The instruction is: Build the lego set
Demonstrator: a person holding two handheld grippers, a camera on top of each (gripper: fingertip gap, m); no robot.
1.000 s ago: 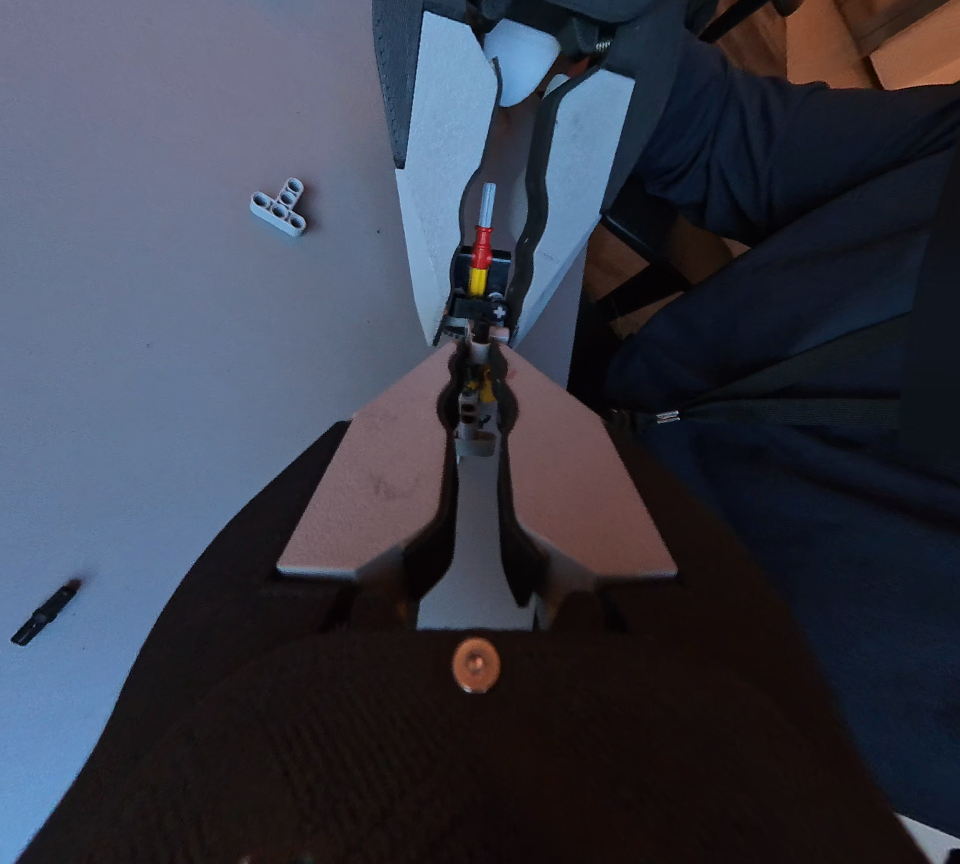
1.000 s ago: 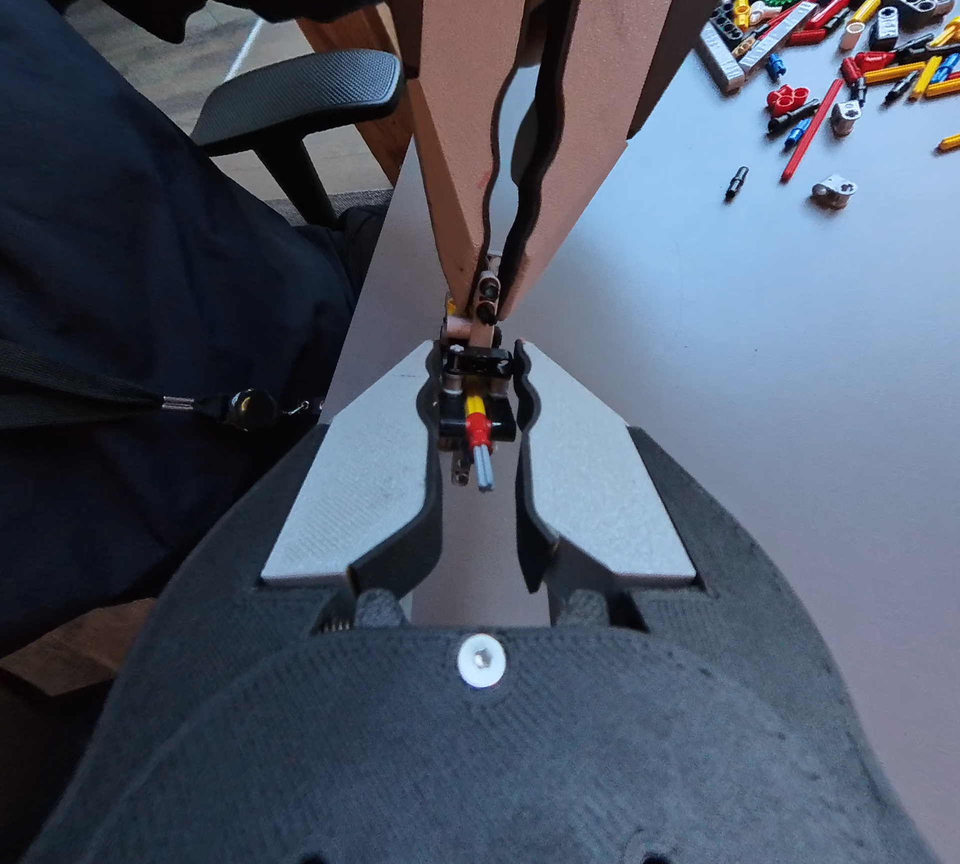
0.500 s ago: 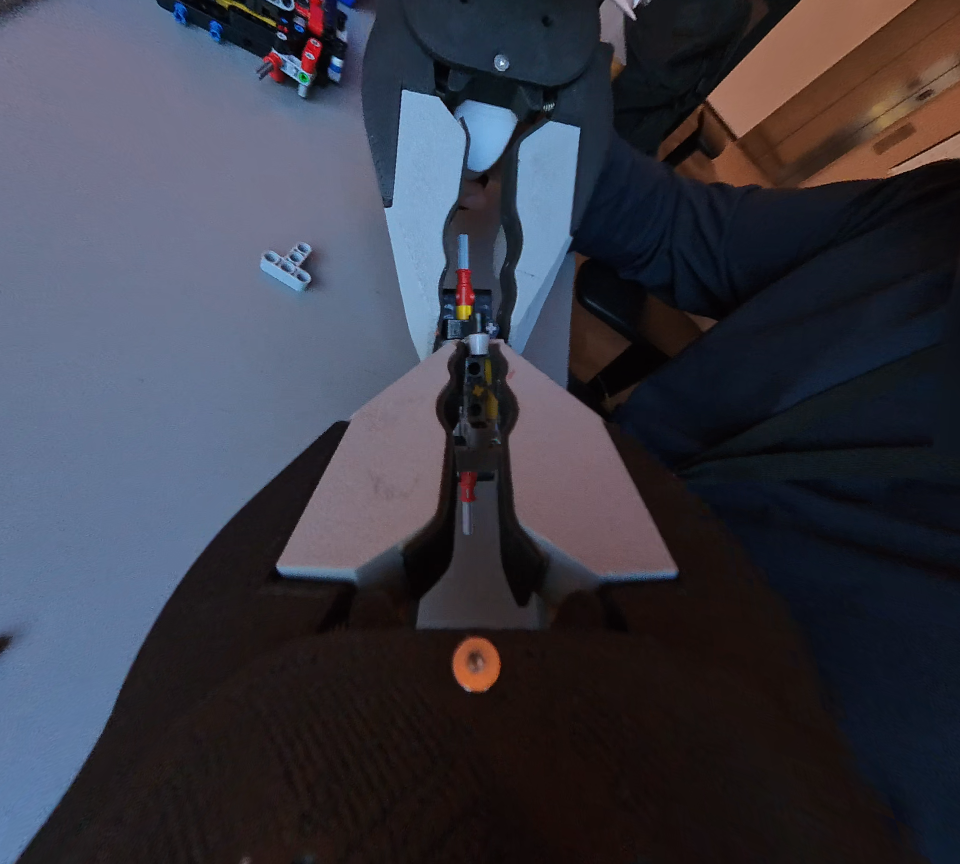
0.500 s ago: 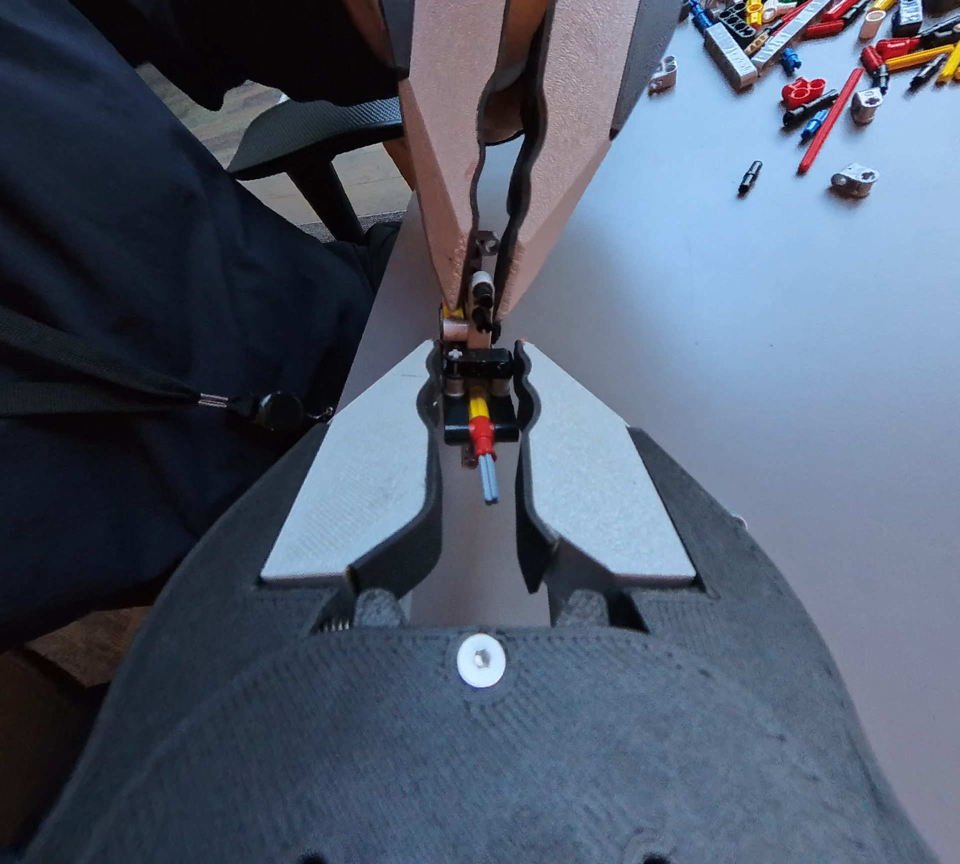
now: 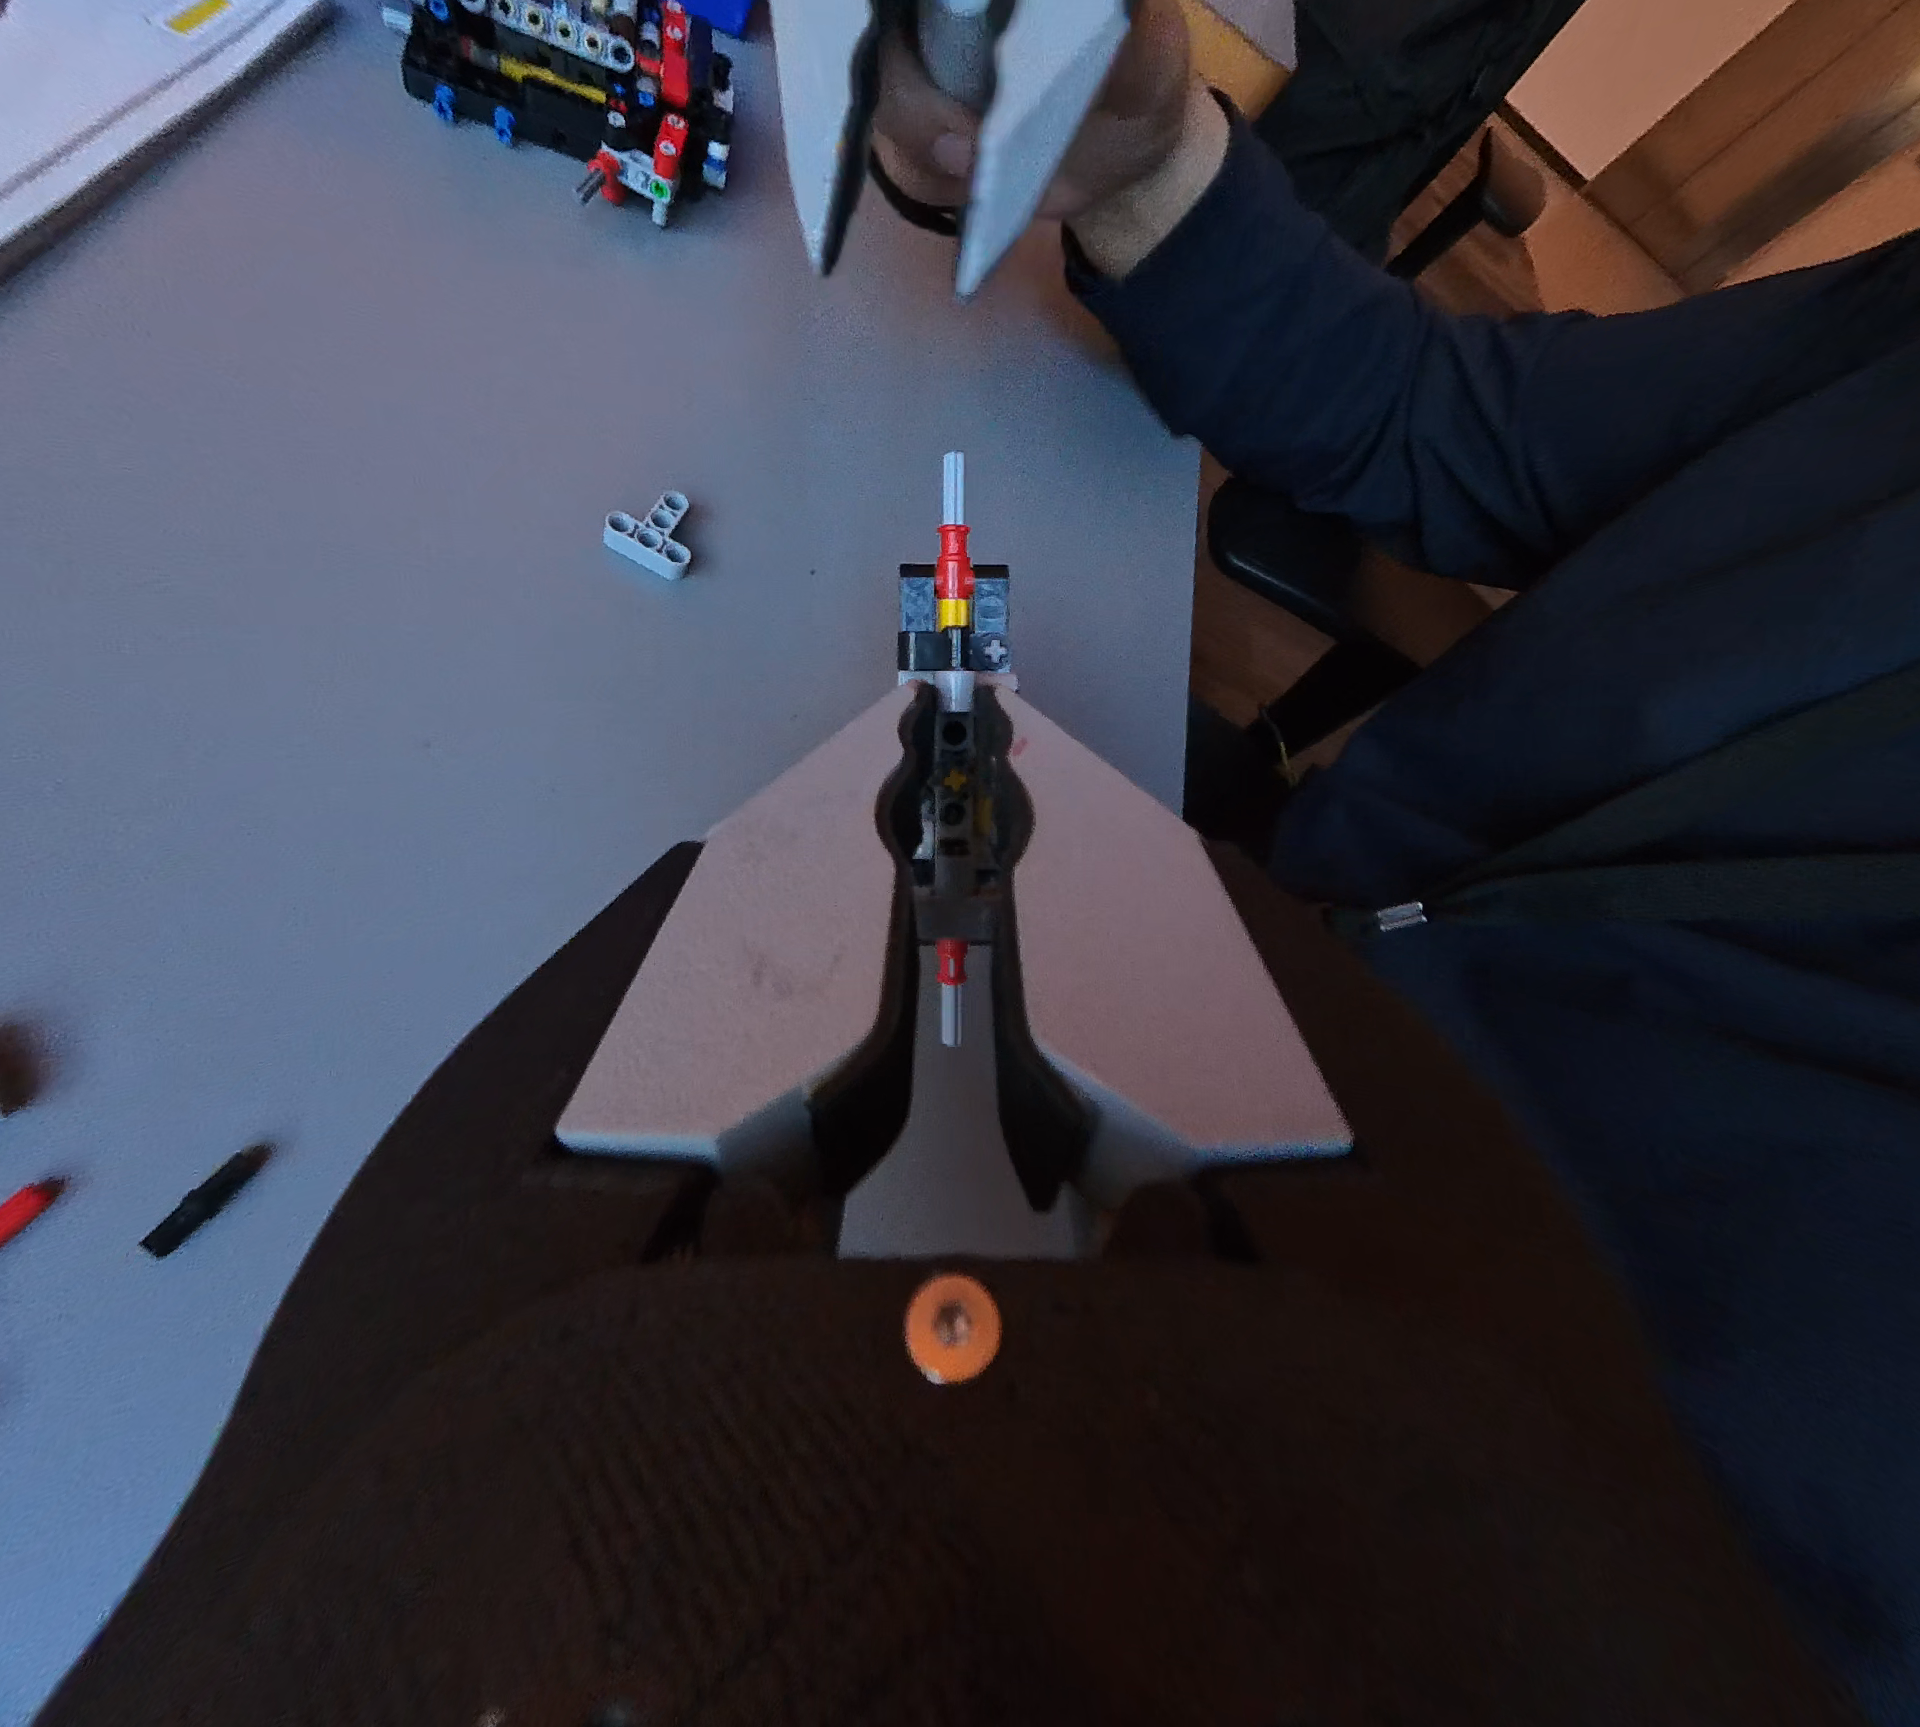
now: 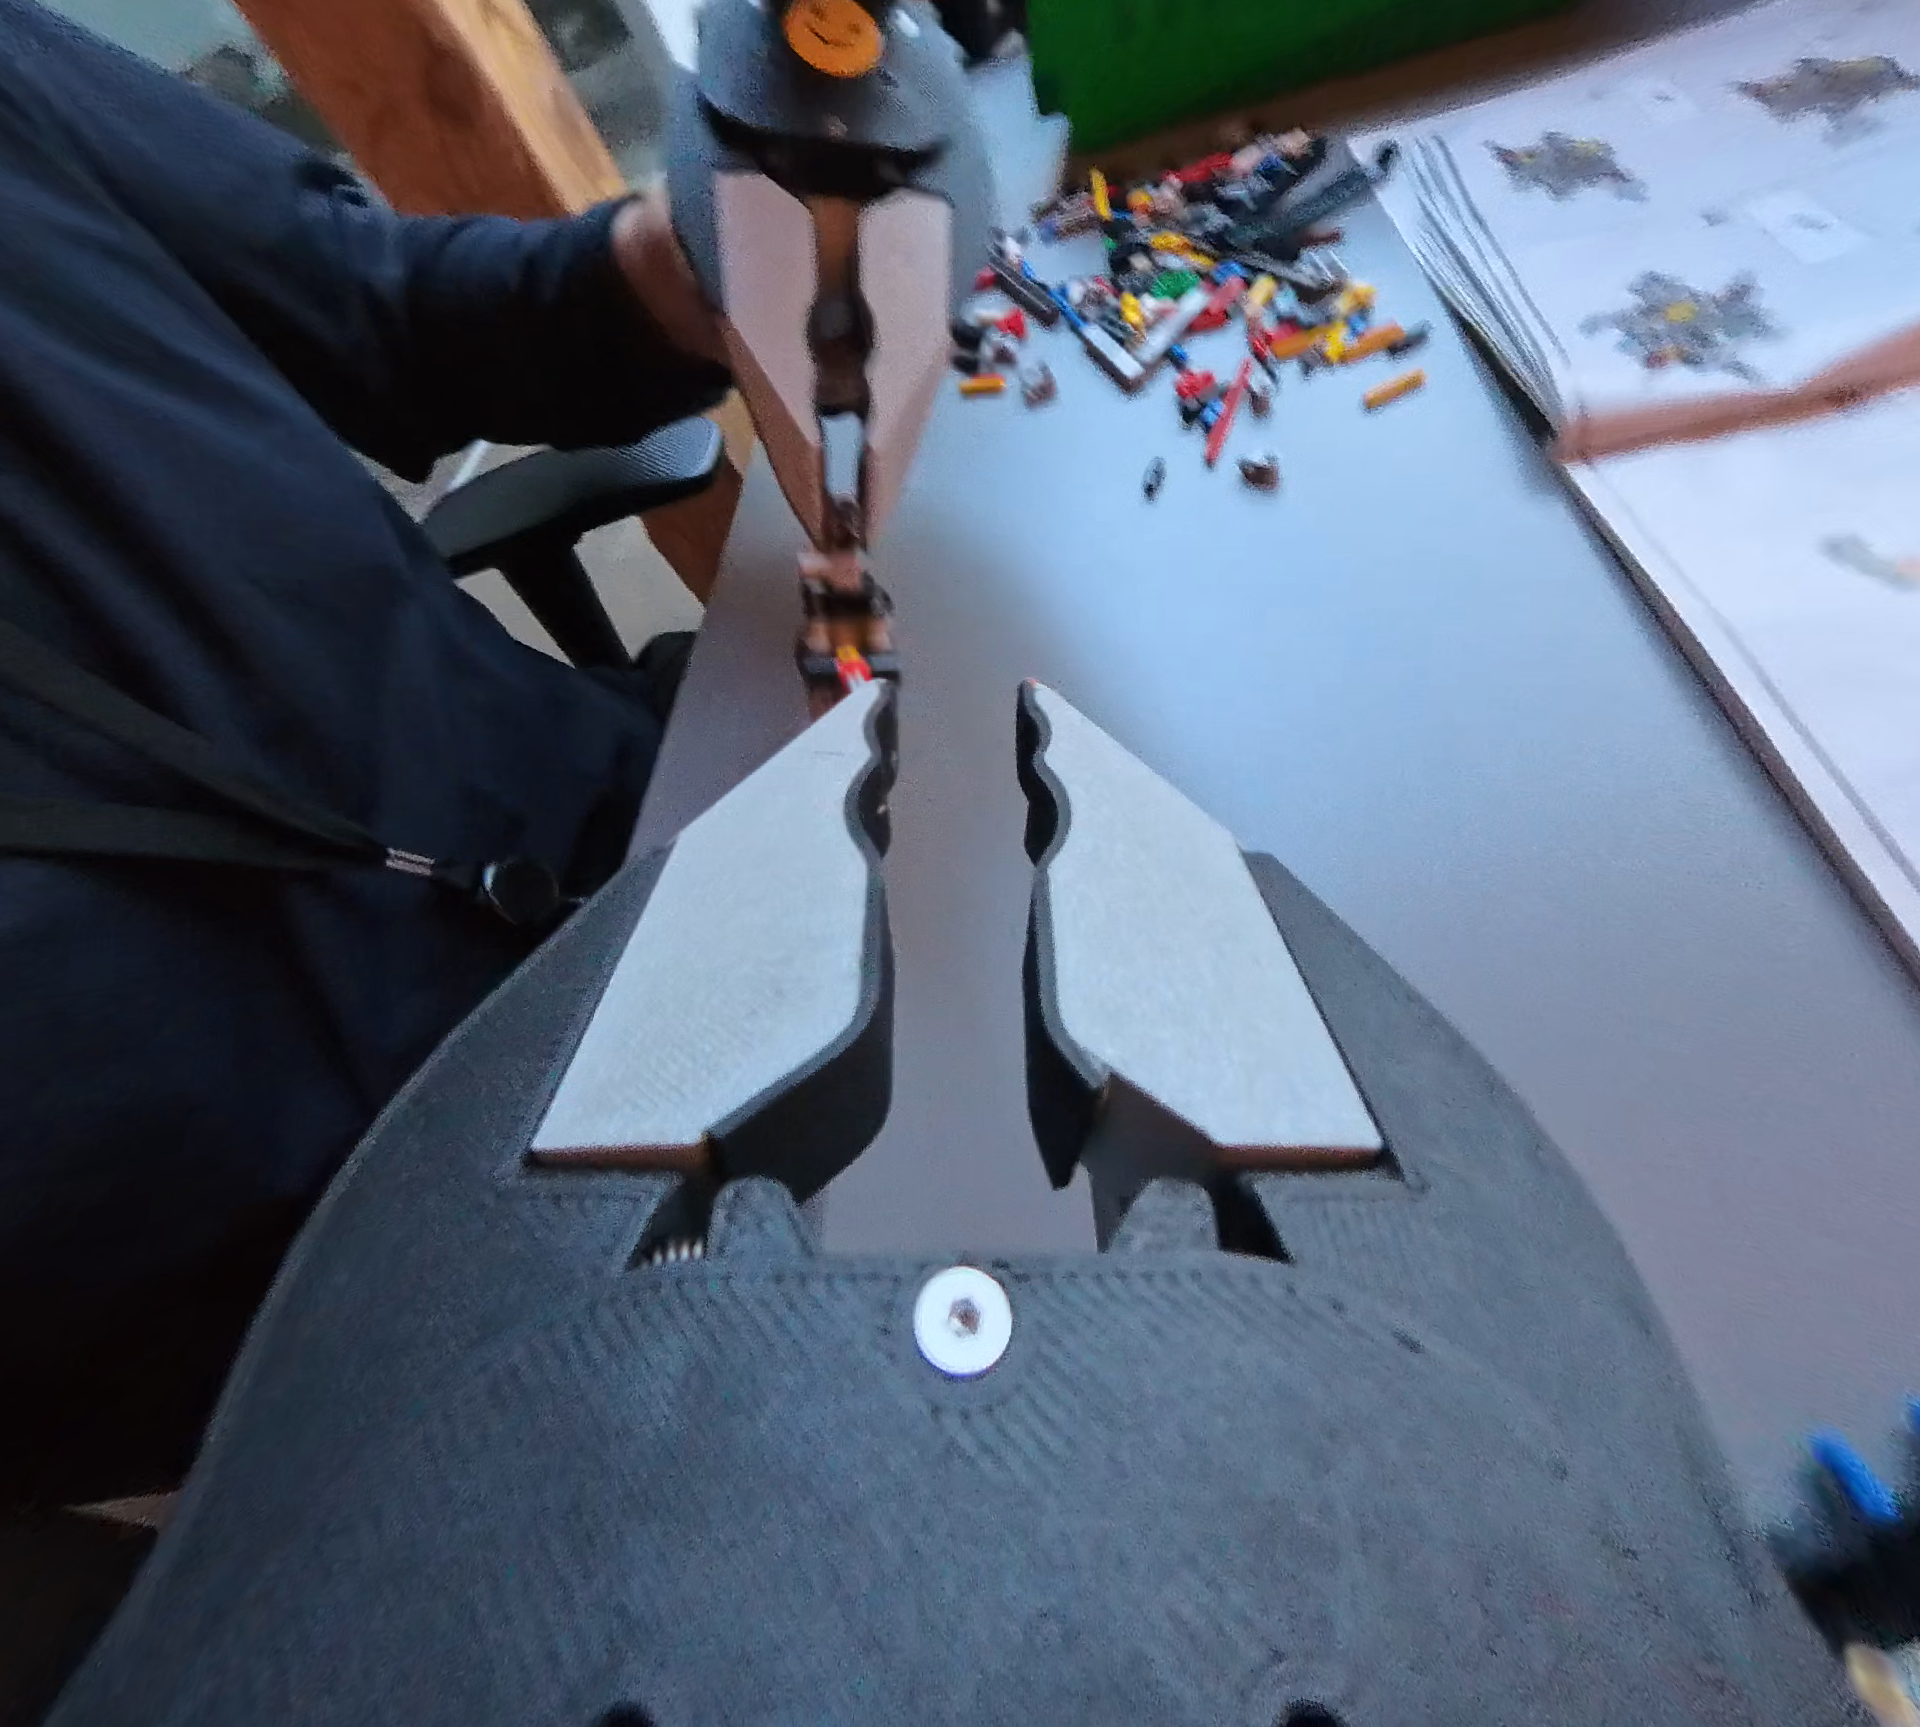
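- The left gripper (image 5: 954, 690) clamps a small brick assembly (image 5: 954, 617) over the grey table (image 5: 312, 742).
- The right gripper (image 6: 954, 690) hangs apart from it, jaws narrowly parted and empty.

Small grey T-shaped plastic beam (image 5: 648, 535) on grey table (image 5: 312, 690), near its edge; black brick-built model (image 5: 561, 56) farther in, beside open white booklet (image 5: 125, 46).

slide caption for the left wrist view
Left gripper clamps a small brick-and-axle assembly over the grey table; right gripper hangs open beyond.
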